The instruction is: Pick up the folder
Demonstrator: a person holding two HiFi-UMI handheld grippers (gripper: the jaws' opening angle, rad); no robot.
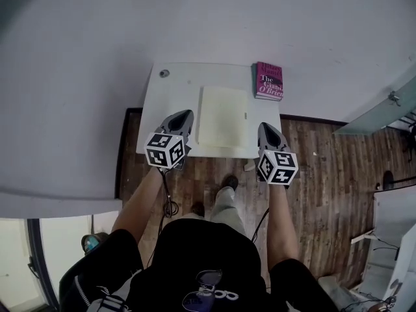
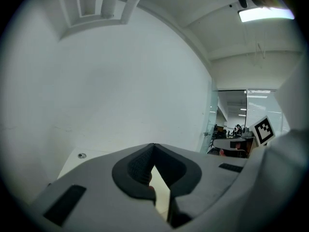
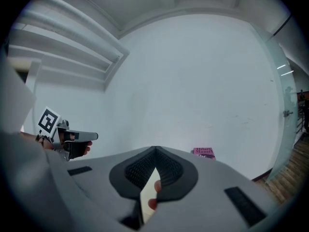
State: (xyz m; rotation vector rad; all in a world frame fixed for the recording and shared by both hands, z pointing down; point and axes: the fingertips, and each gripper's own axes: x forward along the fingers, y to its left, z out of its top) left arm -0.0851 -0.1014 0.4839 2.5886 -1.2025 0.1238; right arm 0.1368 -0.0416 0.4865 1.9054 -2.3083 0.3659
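Fingers [image 2: 137,167] of the left gripper [image 2: 153,146] are brought together at the tips with nothing held between them, and the same condition is shown for the right gripper [image 3: 154,150]: tips in contact, no object enclosed. Only a narrow pale sliver is seen through the gap behind each pair of tips, and it cannot be identified. In the head view, the left gripper [image 1: 187,114] and the right gripper [image 1: 265,127] are positioned at the near edge of the white table [image 1: 174,90], just left and just right of centre frame. The folder [image 1: 224,117] is laid flat on the table between them, at centre frame, its near edge close to the table's near edge. It is not touched by either gripper. A pink book [image 1: 268,81] is placed at the table's far right corner, apart from the folder, and is not involved. The step in hand is judged to be the approach, with the pick-up not yet begun. For the next move, the jaws of at least one gripper must be opened and lowered to a folder edge. Because the folder is thin and lies flush, one jaw would probably need to be slipped beneath the edge before closing.
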